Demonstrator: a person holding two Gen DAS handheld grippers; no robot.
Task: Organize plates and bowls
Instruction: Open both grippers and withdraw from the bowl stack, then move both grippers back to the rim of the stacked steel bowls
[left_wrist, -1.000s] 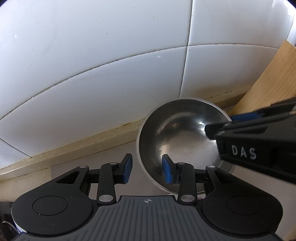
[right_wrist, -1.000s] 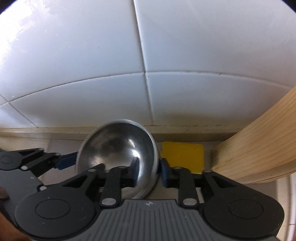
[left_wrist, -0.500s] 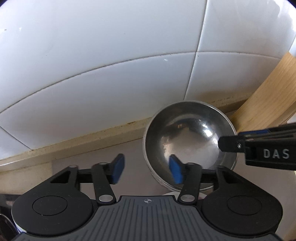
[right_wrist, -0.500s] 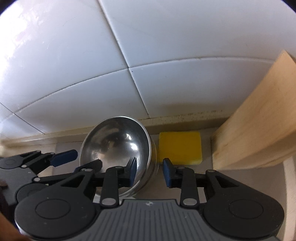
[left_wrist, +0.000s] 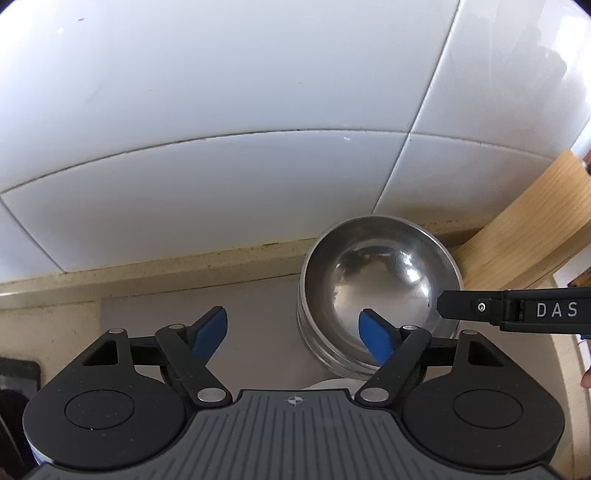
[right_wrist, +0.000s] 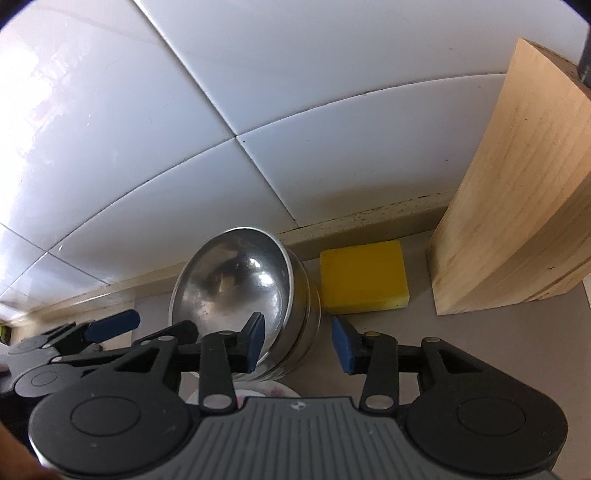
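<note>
A stack of steel bowls (left_wrist: 376, 291) sits on the counter by the tiled wall, resting on a white plate with a pink pattern (right_wrist: 266, 391); it also shows in the right wrist view (right_wrist: 240, 291). My left gripper (left_wrist: 293, 334) is open and empty, its right finger in front of the bowls' near rim. My right gripper (right_wrist: 297, 341) is open and empty, with the bowl wall between its fingers but not touched. The right gripper's finger also shows in the left wrist view (left_wrist: 509, 310) at the bowls' right side.
A yellow sponge (right_wrist: 364, 275) lies right of the bowls against the wall ledge. A wooden block (right_wrist: 517, 206) stands at the far right. The white tiled wall (left_wrist: 258, 147) is close behind. A dark object (left_wrist: 14, 376) sits at the left edge.
Both grippers opened wide and drew back from the top bowl's rim. The bowl, held tilted a second ago, now rests in the stack.
</note>
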